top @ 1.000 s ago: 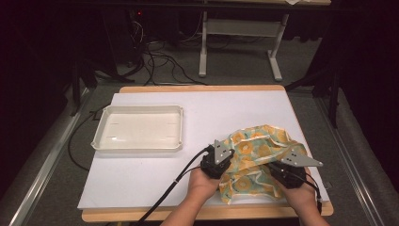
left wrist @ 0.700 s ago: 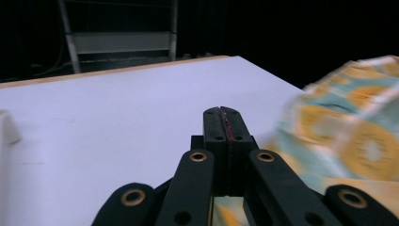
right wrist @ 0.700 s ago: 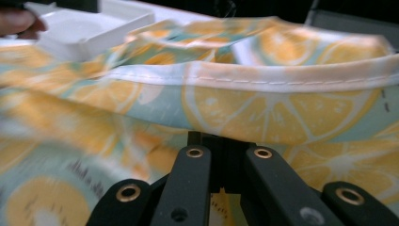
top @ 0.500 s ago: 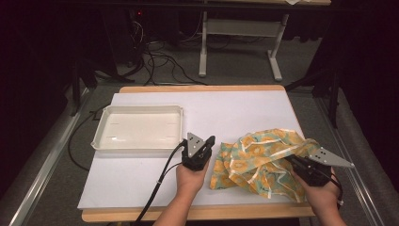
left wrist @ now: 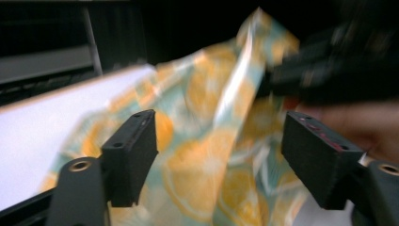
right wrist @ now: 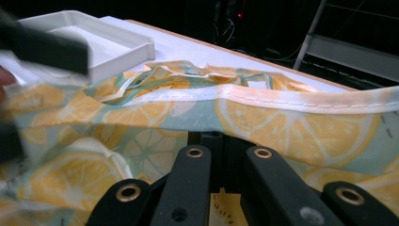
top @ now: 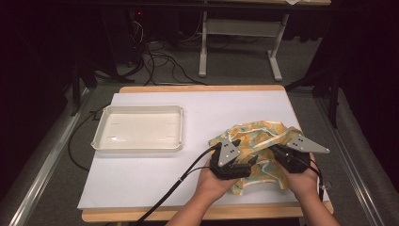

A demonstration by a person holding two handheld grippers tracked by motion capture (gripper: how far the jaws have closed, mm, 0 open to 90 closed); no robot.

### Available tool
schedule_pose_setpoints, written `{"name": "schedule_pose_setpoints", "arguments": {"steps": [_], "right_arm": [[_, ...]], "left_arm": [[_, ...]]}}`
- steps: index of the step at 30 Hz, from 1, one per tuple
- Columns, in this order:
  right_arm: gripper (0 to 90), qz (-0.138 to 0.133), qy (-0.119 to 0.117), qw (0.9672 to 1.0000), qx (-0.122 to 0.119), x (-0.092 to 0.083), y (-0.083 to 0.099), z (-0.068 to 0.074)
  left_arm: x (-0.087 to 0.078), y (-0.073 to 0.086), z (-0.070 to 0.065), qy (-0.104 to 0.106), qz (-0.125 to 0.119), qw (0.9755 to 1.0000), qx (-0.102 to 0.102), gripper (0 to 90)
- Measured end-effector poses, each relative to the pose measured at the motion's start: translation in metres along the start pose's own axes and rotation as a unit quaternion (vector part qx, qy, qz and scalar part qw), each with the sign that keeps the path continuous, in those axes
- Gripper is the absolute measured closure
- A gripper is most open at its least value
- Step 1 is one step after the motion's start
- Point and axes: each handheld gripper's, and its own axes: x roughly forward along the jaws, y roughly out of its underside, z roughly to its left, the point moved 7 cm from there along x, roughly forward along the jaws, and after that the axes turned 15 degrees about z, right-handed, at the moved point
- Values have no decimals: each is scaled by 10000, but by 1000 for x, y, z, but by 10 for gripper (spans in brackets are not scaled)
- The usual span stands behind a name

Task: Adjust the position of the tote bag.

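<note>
Since half a second ago the left gripper [top: 244, 162] has swung back in from beside the lemon-print cloth [top: 256, 141] to its near left edge, its jaws just opened wide with cloth between them but not pinched. The right gripper [top: 277, 153] stays clamped on the cloth's hemmed edge. The cloth lies bunched at the white-covered table's [top: 150, 174] near right; the white tray [top: 139, 128] sits left. Beyond, grey floor, cables [top: 160, 66] and a metal stand [top: 235, 33] in the dark.

Count: one lemon-print cloth [top: 256, 141], crumpled, apparently a single piece. One white tray [top: 139, 128]. Two grippers, left [top: 244, 162] and right [top: 277, 153]. One table [top: 141, 188].
</note>
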Motion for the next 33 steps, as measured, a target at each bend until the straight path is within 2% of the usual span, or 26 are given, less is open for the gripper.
{"name": "schedule_pose_setpoints", "arguments": {"steps": [1, 2, 4, 6, 9, 11, 12, 14, 16, 20, 22, 24, 25, 26, 29, 31, 33], "right_arm": [[900, -10, -6, 10000, -12, 0, -1, 0], [900, -28, -31, 10000, -11, 0, -2, 2], [900, -41, -47, 10000, -26, -1, -2, 3], [900, -40, -63, 10000, -50, -2, -1, 4], [900, -35, -93, 9999, -67, -3, 1, 5], [900, -18, -128, 9999, -78, -3, 3, 6], [900, 0, -153, 9998, -89, -3, 5, 7], [900, 105, -204, 9997, -98, -2, 13, 11], [900, 200, -283, 9993, -125, -2, 23, 15], [900, 443, -358, 9981, -254, -8, 48, 20], [900, 559, -409, 9974, -194, -12, 59, 18], [900, 670, -373, 9969, -177, -16, 69, 11], [900, 735, -355, 9966, -135, -17, 75, 6], [900, 822, -364, 9960, -13, -19, 82, -1], [900, 976, -325, 9945, 186, -20, 95, -16], [900, 1071, -366, 9931, 312, -20, 102, -22], [900, 1123, -437, 9923, 274, -17, 104, -20]], "left_arm": [[6, 5, 1, -223, 120, 9996, 106, 265], [10, 8, 3, -356, 177, 9991, 154, 268], [14, 11, 8, -654, 263, 9973, 223, 336], [14, 12, 13, -843, 234, 9958, 252, 458], [13, 10, 20, -918, 226, 9953, 224, 724], [8, 6, 24, -932, 109, 9955, 155, 885], [6, 3, 27, -929, 28, 9956, 81, 898], [1, -4, 38, -843, -100, 9962, -203, 900], [-2, -8, 52, -905, -145, 9950, -393, 900], [3, -7, 80, -1072, 46, 9917, -702, 900], [7, -3, 90, -1119, 128, 9899, -864, 900], [13, 4, 98, -1185, 258, 9876, -999, 900], [17, 11, 103, -1248, 376, 9856, -1078, 900], [19, 16, 105, -1269, 446, 9843, -1145, 900], [26, 38, 113, -1377, 778, 9773, -1412, 900], [29, 50, 113, -1366, 913, 9759, -1435, 898], [29, 54, 110, -1288, 902, 9763, -1484, 881]]}}
